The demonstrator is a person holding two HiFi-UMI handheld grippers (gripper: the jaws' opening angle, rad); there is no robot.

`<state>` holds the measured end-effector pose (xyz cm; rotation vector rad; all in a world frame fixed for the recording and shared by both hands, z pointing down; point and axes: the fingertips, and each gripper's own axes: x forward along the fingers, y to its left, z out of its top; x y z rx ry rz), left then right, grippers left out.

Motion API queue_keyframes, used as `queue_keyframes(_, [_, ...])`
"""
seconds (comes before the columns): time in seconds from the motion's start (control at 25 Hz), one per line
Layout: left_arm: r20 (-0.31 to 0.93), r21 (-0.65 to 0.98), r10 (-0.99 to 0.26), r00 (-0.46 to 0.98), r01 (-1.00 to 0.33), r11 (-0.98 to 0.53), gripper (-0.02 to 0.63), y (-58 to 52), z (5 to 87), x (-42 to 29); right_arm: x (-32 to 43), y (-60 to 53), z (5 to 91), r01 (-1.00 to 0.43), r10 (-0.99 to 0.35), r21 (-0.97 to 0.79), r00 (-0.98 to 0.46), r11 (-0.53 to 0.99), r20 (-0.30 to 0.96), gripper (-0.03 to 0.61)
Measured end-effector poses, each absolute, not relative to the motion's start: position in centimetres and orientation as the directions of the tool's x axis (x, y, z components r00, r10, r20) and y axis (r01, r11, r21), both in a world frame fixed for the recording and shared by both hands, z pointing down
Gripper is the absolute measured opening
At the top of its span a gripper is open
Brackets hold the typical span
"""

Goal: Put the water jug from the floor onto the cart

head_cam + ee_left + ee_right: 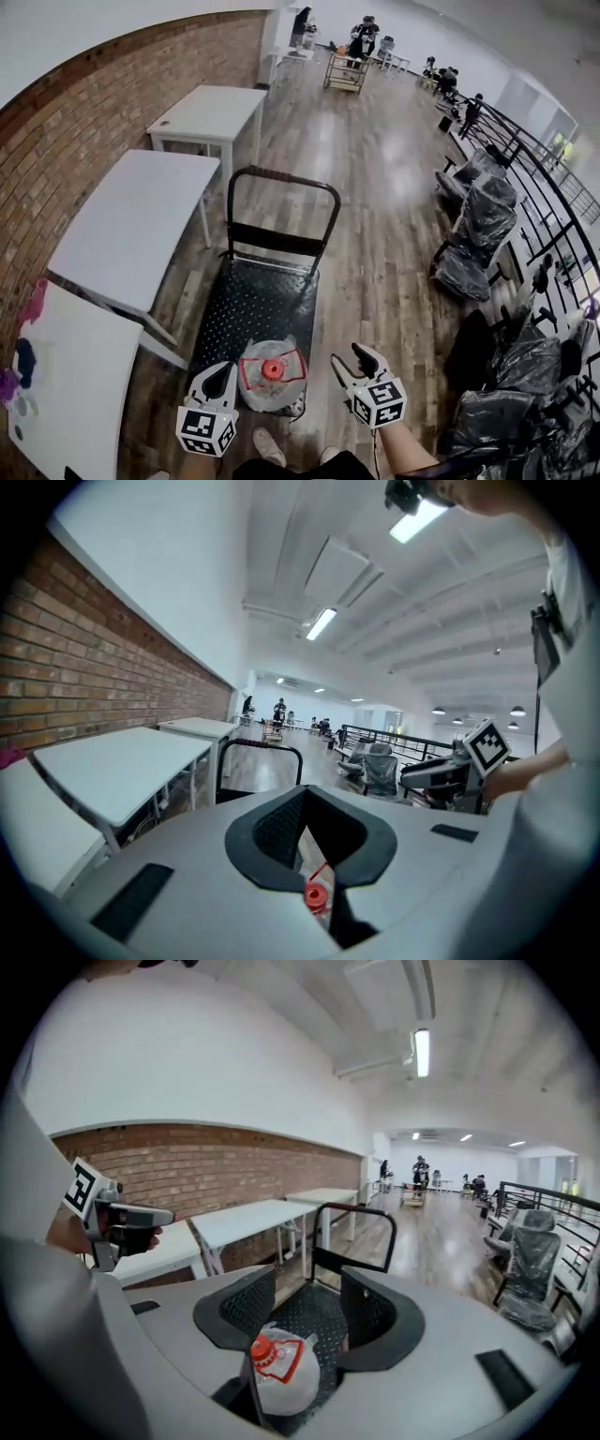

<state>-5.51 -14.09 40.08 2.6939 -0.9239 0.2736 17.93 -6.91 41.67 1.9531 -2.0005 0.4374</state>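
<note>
Water jug is standing upright on the near end of the cart, its red cap and red handle facing up, with its clear body resting on the black studded deck.

Right gripper is hovering just right of the jug, its two fingers spread apart and gripping nothing. In the right gripper view, the jug is showing below the gap between the jaws, clear of both pads.

Left gripper is hovering just left of the jug, its fingers standing slightly apart with nothing held. In the left gripper view, only the jug's red cap is peeking through the narrow gap, lower down.

Both grippers are pointing forward along the cart, whose black push handle is rising at the far end.

White tables are lining the brick wall to the left. Office chairs wrapped in black plastic are standing along a railing to the right. Wooden floor is stretching away to people gathered far off.
</note>
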Motion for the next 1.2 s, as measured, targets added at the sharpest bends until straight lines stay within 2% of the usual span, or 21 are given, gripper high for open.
queue_keyframes(0.12, [0.243, 0.189, -0.535, 0.809, -0.580, -0.792, 0.000, -12.7, 38.3, -2.7, 21.6, -3.1, 39.1, -0.996, -0.926, 0.004, 0.086, -0.091, 0.367, 0.127])
queue_keyframes(0.44, [0.207, 0.173, -0.492, 0.846, -0.527, -0.832, 0.000, -5.2, 35.1, 4.2, 29.6, 9.5, 36.1, -0.966, -0.927, -0.022, 0.240, -0.257, 0.286, 0.006])
queue_keyframes(0.76, [0.200, 0.118, -0.448, 0.871, -0.475, -0.872, 0.000, 4.7, 33.1, 10.0, 35.5, 20.7, 34.0, -0.945, -0.929, -0.051, 0.305, -0.322, 0.208, 0.003])
queue_keyframes(1.0, [0.247, 0.074, -0.404, 0.881, -0.433, -0.898, 0.000, 10.2, 33.0, 11.5, 36.4, 25.6, 34.1, -0.933, -0.928, -0.091, 0.328, -0.347, 0.176, 0.003])
queue_keyframes(1.2, [0.212, 0.057, -0.397, 0.893, -0.417, -0.907, 0.000, 11.0, 31.0, 11.5, 35.9, 27.9, 33.3, -0.926, -0.921, -0.080, 0.353, -0.369, 0.166, 0.003])
